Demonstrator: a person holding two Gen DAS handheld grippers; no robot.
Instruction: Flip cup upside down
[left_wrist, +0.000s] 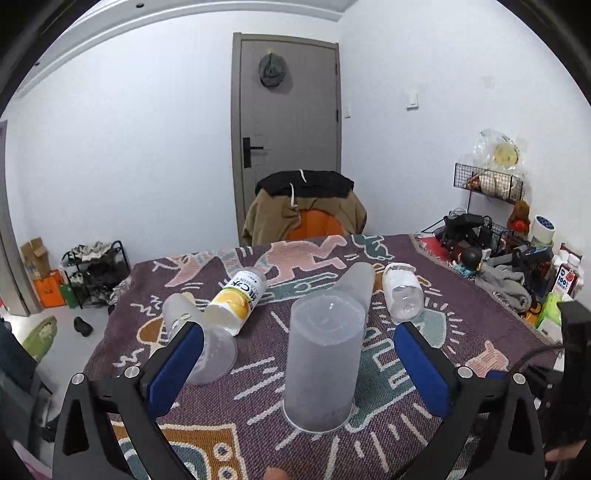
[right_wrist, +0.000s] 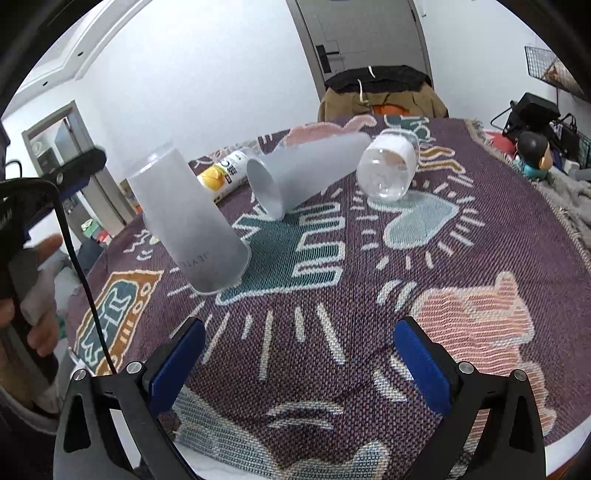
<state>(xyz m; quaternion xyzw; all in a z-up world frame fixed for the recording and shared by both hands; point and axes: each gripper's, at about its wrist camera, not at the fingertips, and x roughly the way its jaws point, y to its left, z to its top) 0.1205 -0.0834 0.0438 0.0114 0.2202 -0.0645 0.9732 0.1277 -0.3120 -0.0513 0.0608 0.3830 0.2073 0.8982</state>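
frosted cup (left_wrist: 322, 363) stands centre frame on the desk (left_wrist: 461, 325), rim down, base up, long axis vertical. looks light, thin plastic, slick, easily squashed; best gripped mid-wall. left claw (left_wrist: 299, 362) wide open astride it, untouching. right claw (right_wrist: 299, 363) wide open, empty.

Home, lived-in bedroom or small flat room. Grey panel door with black lever handle (left_wrist: 286, 122), cap hung on it. Chair draped with tan and black clothes (left_wrist: 304, 206). Desk under a purple woven cartoon-print blanket (left_wrist: 461, 314). Black wire wall rack (left_wrist: 489, 182), low black shoe rack (left_wrist: 98, 273) on the floor.
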